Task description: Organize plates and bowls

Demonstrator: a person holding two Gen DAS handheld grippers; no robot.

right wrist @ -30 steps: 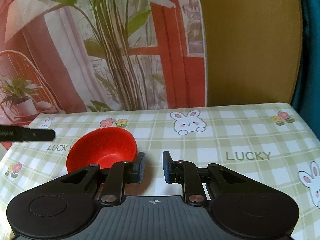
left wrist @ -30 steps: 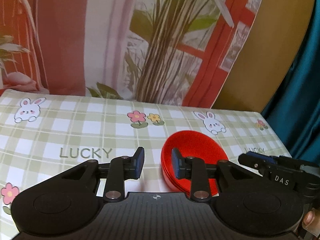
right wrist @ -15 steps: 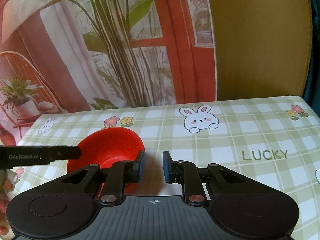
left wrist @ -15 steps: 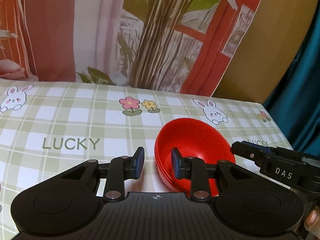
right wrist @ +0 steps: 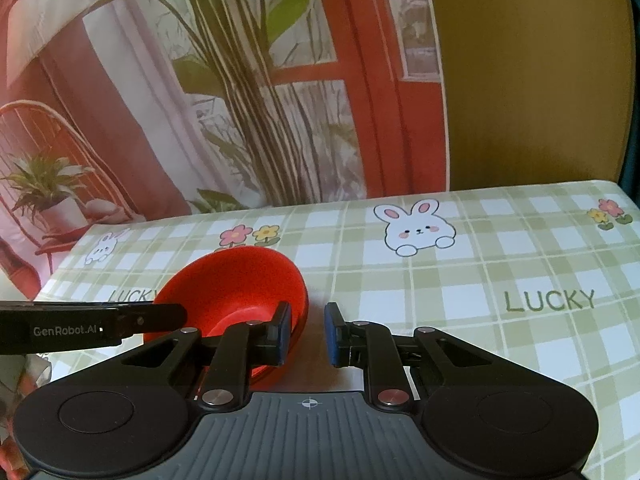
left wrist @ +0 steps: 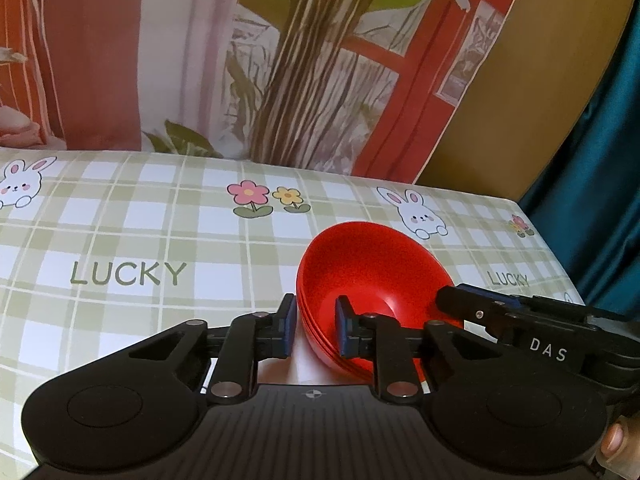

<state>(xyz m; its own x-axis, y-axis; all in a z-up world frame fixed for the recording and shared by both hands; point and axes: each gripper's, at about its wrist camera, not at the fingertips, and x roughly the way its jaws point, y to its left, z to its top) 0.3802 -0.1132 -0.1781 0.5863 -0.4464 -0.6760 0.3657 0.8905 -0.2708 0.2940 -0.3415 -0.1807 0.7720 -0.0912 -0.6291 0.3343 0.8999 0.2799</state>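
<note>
A stack of red bowls [left wrist: 372, 272] sits on the green checked tablecloth [left wrist: 160, 240]. My left gripper [left wrist: 316, 330] is open, its jaws either side of the stack's near-left rim, one finger inside the bowl. My right gripper [right wrist: 306, 334] is open, its jaws either side of the stack's right rim [right wrist: 240, 280]. The right gripper also shows in the left wrist view [left wrist: 520, 320], and the left gripper in the right wrist view [right wrist: 92, 324]. Neither pad is seen pressing the rim.
A printed backdrop with plants [left wrist: 304, 60] hangs behind the table. A teal curtain [left wrist: 600, 160] stands at the right beyond the table's right edge [left wrist: 548, 240]. A brown panel [right wrist: 532, 80] is behind the table's far right.
Both grippers have moved in toward the red bowls from each side; the stack now looks larger and sits between each gripper's fingers. Jaw openings look unchanged.
</note>
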